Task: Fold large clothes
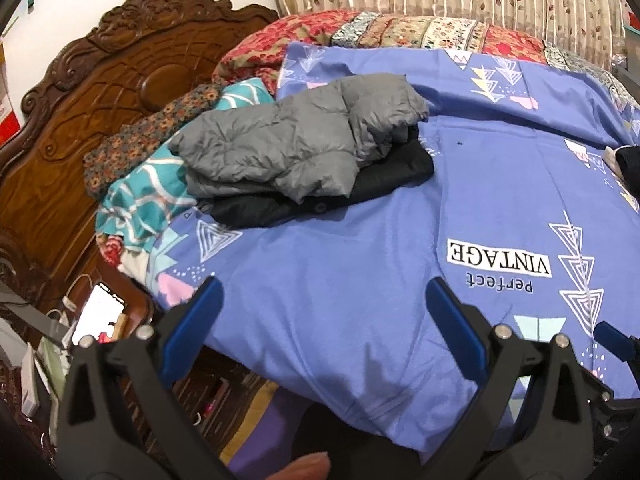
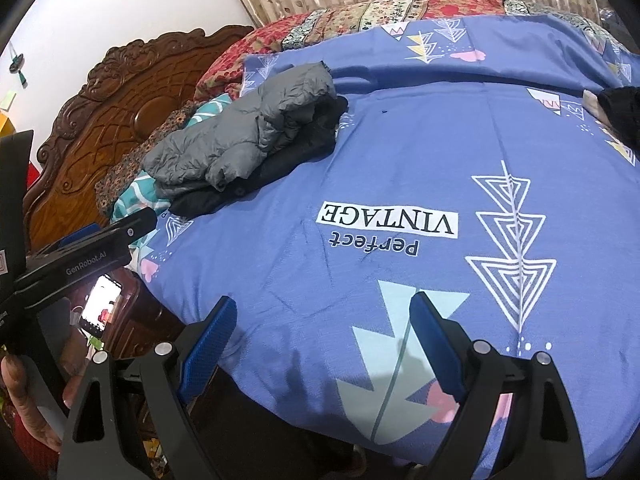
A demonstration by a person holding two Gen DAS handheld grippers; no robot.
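A folded grey puffer jacket point(image 1: 296, 144) lies on top of a folded black garment point(image 1: 360, 188) at the head end of the bed; the pile also shows in the right wrist view, grey point(image 2: 240, 136) over black point(image 2: 280, 176). Another dark garment point(image 2: 620, 116) lies at the bed's far right edge, partly cut off, and shows in the left wrist view point(image 1: 630, 164). My left gripper point(image 1: 324, 296) is open and empty above the blue sheet near the bed's front edge. My right gripper point(image 2: 324, 312) is open and empty above the sheet.
The blue patterned bedsheet point(image 1: 360, 280) covers the bed. Pillows point(image 1: 140, 184) and a floral quilt point(image 1: 400, 32) lie behind the pile. A carved wooden headboard point(image 1: 80, 120) stands on the left. A lit phone point(image 2: 100, 312) rests on the nightstand. Curtains hang behind.
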